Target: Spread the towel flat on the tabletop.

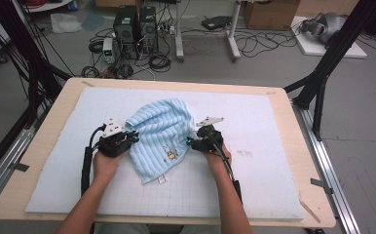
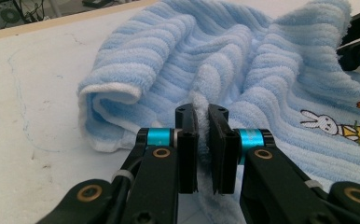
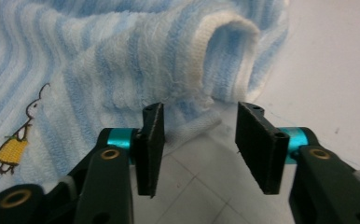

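Note:
A light blue striped towel point(image 1: 159, 134) with a small rabbit picture lies crumpled on the white mat point(image 1: 254, 185). My left gripper point(image 1: 133, 137) sits at the towel's left side, its jaws pinched on a raised fold of the towel point(image 2: 201, 121). My right gripper point(image 1: 190, 142) is at the towel's right edge. In the right gripper view its jaws point(image 3: 199, 149) stand apart just short of the towel's white hem point(image 3: 201, 126), with bare mat between the pads. The towel's rolled corner point(image 3: 229, 51) rises beyond them.
The mat covers a wooden table point(image 1: 303, 146) with a bare rim all round. Black frame posts point(image 1: 327, 63) stand at both back corners. Computers and cables point(image 1: 137, 34) lie on the floor behind the table.

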A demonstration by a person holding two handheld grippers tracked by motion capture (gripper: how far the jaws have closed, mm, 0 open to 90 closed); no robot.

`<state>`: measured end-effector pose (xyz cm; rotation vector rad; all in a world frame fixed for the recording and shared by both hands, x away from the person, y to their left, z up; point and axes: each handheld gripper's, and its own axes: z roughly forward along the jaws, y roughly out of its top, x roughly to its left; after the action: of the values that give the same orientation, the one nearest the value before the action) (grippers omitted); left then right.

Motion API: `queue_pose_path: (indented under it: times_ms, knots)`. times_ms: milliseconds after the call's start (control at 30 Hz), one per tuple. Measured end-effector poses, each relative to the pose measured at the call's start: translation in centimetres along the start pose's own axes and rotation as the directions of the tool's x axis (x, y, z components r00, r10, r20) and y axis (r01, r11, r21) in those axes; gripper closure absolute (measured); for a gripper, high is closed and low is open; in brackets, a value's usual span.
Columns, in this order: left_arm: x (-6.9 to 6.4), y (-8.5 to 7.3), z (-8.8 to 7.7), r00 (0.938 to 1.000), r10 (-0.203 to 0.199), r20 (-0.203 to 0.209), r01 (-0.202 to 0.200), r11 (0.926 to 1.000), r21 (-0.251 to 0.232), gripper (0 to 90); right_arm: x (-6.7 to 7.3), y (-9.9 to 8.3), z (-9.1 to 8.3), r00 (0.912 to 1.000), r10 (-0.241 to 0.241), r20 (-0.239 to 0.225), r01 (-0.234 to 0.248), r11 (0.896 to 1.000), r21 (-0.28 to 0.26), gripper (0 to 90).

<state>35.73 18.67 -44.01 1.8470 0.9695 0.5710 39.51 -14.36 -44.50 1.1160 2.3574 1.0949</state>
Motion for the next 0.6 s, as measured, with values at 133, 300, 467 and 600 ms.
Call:
queue_pose_path:
  times_ms: [133,300,467,600]
  knots:
    - [0.0,-0.1,0.1,1.0000,-0.004,0.002,0.004,1.0000,0.001,82.2,0.2,0.0,-0.1,0.9988,-0.016,-0.046,0.017,1.000,0.017,79.0]
    - [0.1,0.0,0.0,1.0000,-0.004,0.004,0.004,1.0000,0.002,82.0,-0.1,-0.2,-0.4,0.9983,-0.009,-0.058,0.012,0.999,0.040,87.0]
    - [0.1,-0.1,0.0,1.0000,-0.005,0.005,0.005,1.0000,0.001,81.7,0.1,-1.1,-1.9,0.9981,-0.025,-0.057,0.027,0.999,0.031,87.2]
    - [0.0,-0.1,0.0,1.0000,-0.005,0.007,0.005,1.0000,0.000,81.6,-0.2,-3.1,-3.9,0.9983,-0.012,-0.056,0.013,1.000,0.016,87.2]
